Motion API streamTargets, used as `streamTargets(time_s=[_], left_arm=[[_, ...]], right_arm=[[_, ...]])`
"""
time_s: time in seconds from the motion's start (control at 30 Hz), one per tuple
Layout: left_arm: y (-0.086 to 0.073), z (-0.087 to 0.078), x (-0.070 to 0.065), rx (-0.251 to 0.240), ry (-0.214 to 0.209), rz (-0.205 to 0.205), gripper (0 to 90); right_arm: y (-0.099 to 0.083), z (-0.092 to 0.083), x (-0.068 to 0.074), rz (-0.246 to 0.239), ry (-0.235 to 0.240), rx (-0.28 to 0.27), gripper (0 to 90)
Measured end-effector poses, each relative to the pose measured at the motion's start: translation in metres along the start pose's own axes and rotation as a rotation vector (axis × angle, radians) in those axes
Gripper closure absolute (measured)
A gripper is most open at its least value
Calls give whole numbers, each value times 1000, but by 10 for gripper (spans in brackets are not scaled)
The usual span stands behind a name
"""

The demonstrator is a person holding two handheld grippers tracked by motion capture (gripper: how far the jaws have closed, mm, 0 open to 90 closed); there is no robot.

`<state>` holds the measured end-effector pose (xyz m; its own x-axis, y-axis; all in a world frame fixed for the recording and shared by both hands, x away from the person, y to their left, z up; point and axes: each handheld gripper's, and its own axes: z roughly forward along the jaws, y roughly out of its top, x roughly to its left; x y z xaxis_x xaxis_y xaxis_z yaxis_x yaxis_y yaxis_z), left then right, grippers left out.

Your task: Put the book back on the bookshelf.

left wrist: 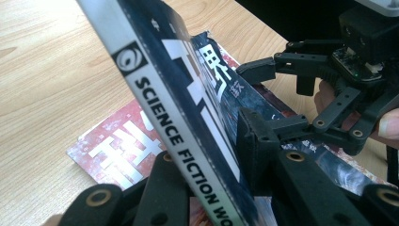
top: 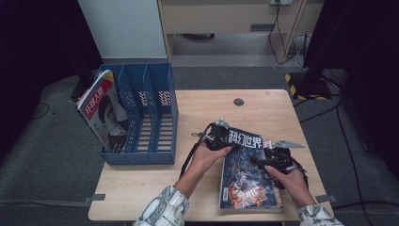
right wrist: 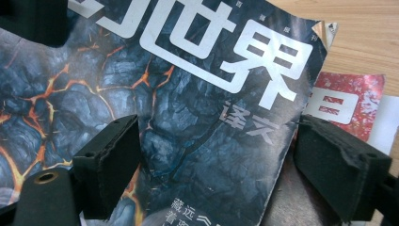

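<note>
Gripper work first, seen from the high view: the left gripper (top: 217, 136) sits at the far left corner of a dark, lava-patterned science-fiction magazine (top: 247, 174) and lifts that end off the pale wooden table (top: 263, 110), while the right gripper (top: 275, 159) rests over the cover near its right edge. The person's patterned sleeves are cut off at the bottom. A blue slatted plastic file rack (top: 148, 117) stands at the table's left end, with a red-and-white magazine (top: 101, 113) leaning in its leftmost slot; its cover is too small to read.

From the left gripper view, the left gripper's jaws are clamped on the dark magazine's spine edge, which runs tilted across the frame; the lower part of the spine lettering is cut off. Beneath lies a red magazine (left wrist: 117, 150), mostly hidden.

From the right gripper view, the right gripper's jaws stand wide apart, either side of the dark cover without pressing it. The red magazine's corner peeks out beyond it.
</note>
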<state>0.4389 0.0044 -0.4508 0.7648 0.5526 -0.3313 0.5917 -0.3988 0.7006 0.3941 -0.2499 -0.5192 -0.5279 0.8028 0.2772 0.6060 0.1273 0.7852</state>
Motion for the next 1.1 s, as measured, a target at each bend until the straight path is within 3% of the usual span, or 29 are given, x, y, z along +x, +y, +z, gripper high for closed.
streamTargets(time_s=[0.47, 0.6, 0.63, 0.87, 1.0, 1.1], left_arm=[[2, 2, 1, 6, -13, -15, 720], [2, 1, 3, -7, -17, -35, 672], [3, 1, 5, -14, -34, -55, 659], [5, 4, 7, 21, -48, -58, 560], [8, 8, 8, 23, -46, -65, 556], [8, 10, 8, 23, -50, -62, 567]], right_arm=[[-1, 0, 1, -31, -18, -5, 191], [-1, 1, 2, -35, -21, -8, 208], [-1, 1, 2, -38, -21, -7, 208], [-1, 1, 4, -48, -34, -9, 229], [-2, 2, 5, -52, -42, -11, 266], [-2, 2, 6, -40, -9, -6, 314]])
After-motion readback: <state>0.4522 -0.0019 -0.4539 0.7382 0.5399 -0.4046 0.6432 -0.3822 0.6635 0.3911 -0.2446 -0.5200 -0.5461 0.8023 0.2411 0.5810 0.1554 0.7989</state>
